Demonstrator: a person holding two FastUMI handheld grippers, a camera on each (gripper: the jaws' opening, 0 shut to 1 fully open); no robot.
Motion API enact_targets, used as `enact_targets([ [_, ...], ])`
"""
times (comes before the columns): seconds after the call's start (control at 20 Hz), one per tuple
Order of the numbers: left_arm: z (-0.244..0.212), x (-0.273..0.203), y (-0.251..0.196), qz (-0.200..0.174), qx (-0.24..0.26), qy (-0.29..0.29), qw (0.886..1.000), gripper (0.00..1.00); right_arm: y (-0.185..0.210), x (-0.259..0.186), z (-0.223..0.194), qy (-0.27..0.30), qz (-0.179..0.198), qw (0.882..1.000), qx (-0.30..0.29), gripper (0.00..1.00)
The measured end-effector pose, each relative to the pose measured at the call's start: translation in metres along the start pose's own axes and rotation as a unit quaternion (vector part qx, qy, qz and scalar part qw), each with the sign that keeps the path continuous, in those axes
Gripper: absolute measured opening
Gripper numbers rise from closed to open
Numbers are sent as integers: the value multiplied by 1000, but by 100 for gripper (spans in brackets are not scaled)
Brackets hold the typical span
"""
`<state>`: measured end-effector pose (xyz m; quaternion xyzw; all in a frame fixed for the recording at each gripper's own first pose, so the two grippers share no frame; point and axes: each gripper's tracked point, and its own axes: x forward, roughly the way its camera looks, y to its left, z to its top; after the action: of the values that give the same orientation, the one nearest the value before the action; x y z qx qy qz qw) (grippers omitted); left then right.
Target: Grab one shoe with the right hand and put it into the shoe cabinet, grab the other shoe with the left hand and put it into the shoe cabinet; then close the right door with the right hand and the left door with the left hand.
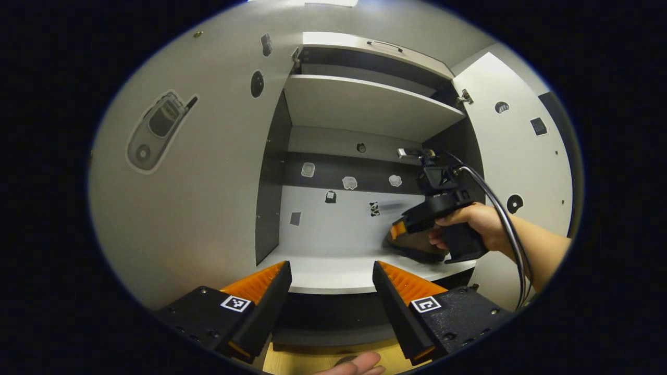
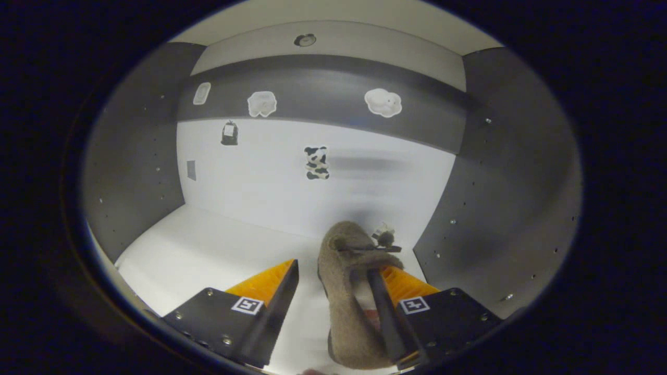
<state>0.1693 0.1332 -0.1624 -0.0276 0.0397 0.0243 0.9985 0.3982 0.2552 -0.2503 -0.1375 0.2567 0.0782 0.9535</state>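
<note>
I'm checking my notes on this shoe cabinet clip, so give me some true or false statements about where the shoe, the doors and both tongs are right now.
1. Both cabinet doors stand open. True: the left door and the right door are swung out.
2. The brown shoe sits on the upper shelf. False: it is on the lower shelf, near the right wall.
3. The right tongs are open. True: only one finger lies against the shoe.
4. The left tongs hold the other shoe. False: they are open with nothing between them.
5. The left tongs are inside the cabinet. False: they are in front of it.
</note>
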Motion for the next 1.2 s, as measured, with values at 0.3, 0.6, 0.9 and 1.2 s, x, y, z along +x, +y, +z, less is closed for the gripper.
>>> enact_targets([
  [0.3,-4,3,-3,18,-1,7,1000,96,-16,-85,28,-84,-22,996,-18,98],
  [0.6,1,-11,-3,35,7,3,999,96,-18,-209,11,-196,-13,981,4,97],
  [0.9,-34,-24,-20,34,17,30,999,97,-21,-279,-76,-246,4,968,46,98],
  [1.2,-151,-65,-25,29,27,123,992,97,-28,-296,-139,-257,-7,964,73,98],
])
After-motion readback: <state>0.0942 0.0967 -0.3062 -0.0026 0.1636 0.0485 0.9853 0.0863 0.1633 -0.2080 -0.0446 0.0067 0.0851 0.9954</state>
